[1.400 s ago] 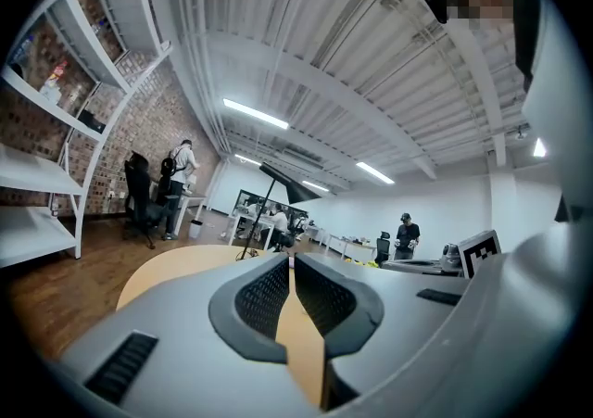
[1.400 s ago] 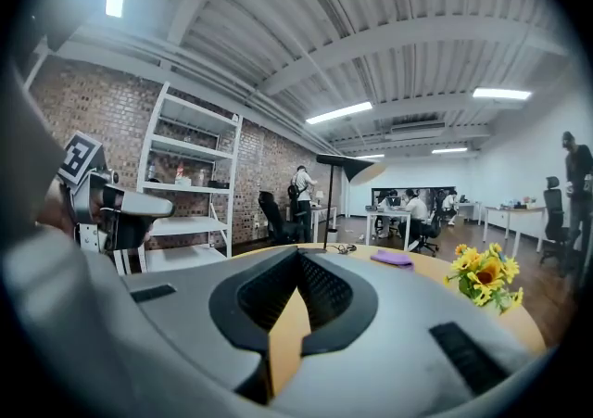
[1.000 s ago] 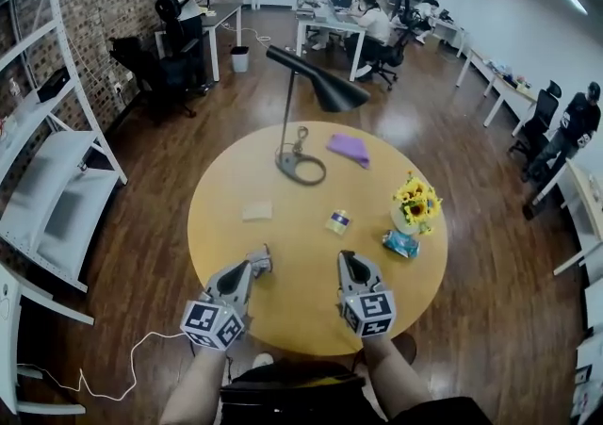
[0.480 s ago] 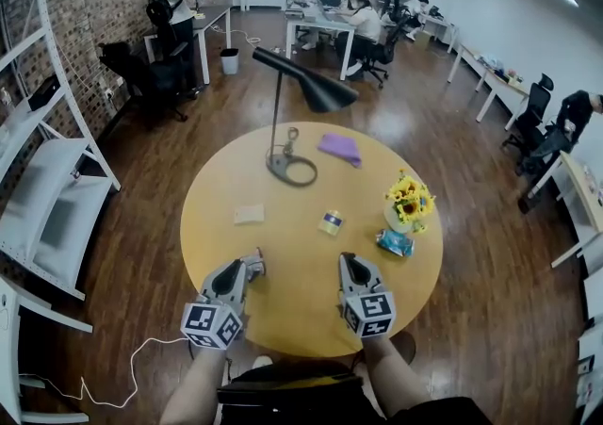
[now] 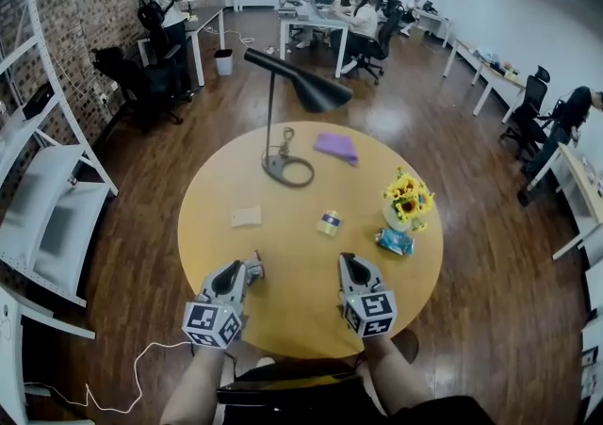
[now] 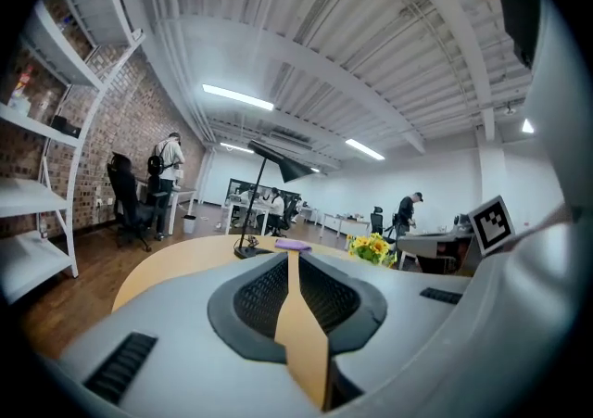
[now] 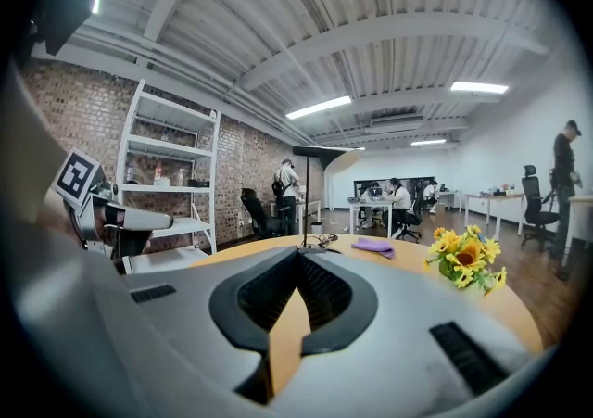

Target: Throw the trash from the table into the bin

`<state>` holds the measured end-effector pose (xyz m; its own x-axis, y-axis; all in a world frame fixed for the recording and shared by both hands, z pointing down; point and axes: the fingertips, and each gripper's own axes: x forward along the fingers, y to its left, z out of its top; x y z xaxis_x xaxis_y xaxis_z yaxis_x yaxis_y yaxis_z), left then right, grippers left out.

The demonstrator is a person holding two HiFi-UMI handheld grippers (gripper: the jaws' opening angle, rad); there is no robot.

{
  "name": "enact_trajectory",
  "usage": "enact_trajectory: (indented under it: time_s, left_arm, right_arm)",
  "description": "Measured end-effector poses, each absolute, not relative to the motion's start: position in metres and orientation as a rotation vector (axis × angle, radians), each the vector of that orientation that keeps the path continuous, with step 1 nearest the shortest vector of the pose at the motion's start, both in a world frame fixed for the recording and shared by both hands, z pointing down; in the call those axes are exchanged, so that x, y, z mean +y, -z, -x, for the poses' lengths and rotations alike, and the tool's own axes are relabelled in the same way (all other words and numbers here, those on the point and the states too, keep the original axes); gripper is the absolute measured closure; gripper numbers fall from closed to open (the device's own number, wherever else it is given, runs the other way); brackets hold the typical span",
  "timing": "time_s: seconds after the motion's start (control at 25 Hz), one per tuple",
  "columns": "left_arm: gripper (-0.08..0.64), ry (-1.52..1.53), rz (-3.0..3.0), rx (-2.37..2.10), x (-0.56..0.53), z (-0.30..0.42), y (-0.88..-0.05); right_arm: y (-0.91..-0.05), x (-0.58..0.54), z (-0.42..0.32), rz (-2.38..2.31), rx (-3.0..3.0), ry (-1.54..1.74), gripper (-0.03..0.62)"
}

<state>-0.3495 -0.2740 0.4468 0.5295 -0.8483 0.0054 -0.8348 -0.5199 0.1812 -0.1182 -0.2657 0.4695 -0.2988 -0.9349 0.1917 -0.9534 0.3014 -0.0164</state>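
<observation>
Three likely scraps, a paper [image 5: 246, 217], a can [image 5: 329, 222] and a packet [image 5: 395, 241], lie on the table [image 5: 283, 310] in the head view, none binned. A bin [image 5: 223, 61] stands far off at upper left, so the task looks unstarted. Left gripper view: the left gripper [image 5: 252, 268], its jaws just opening, shows a slit with nothing inside. Right gripper view: the right gripper [image 5: 350, 263] is clenched on nothing.

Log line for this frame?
left gripper: just opened a crack, empty | right gripper: shut, empty | paper scrap: untouched on table
</observation>
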Motion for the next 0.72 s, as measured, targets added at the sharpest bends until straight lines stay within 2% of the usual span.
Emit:
enact_trajectory:
  time_s: [0.08,0.12,0.16,0.28,0.52,0.6,0.72]
  left_arm:
    - [0.528,0.004,-2.639,-1.394,-0.277,0.346,-0.461]
    - [0.497,-0.050,-2.646,-1.349,-0.279,0.344,-0.470]
    - [0.432,-0.094,-2.647,-1.296,-0.281,0.341,-0.480]
    - [0.355,-0.189,-2.637,-1.176,-0.287,0.337,-0.504]
    - [0.318,-0.422,-2.735,-1.022,-0.296,0.331,-0.530]
    - [0.257,-0.486,-2.760,-0.925,-0.301,0.326,-0.539]
    - [0.211,-0.525,-2.741,-0.806,-0.313,0.320,-0.555]
  right_arm:
    - [-0.473,-0.265,0.120,-1.764,-2.408,-0.201,0.591]
    - [-0.475,-0.265,0.120,-1.765,-2.405,-0.209,0.591]
    - [-0.478,-0.265,0.121,-1.765,-2.401,-0.219,0.591]
    - [-0.488,-0.264,0.122,-1.766,-2.388,-0.256,0.591]
    - [-0.507,-0.261,0.133,-1.763,-2.354,-0.332,0.591]
    - [-0.513,-0.262,0.135,-1.769,-2.335,-0.349,0.591]
    - [-0.521,-0.264,0.135,-1.790,-2.304,-0.379,0.591]
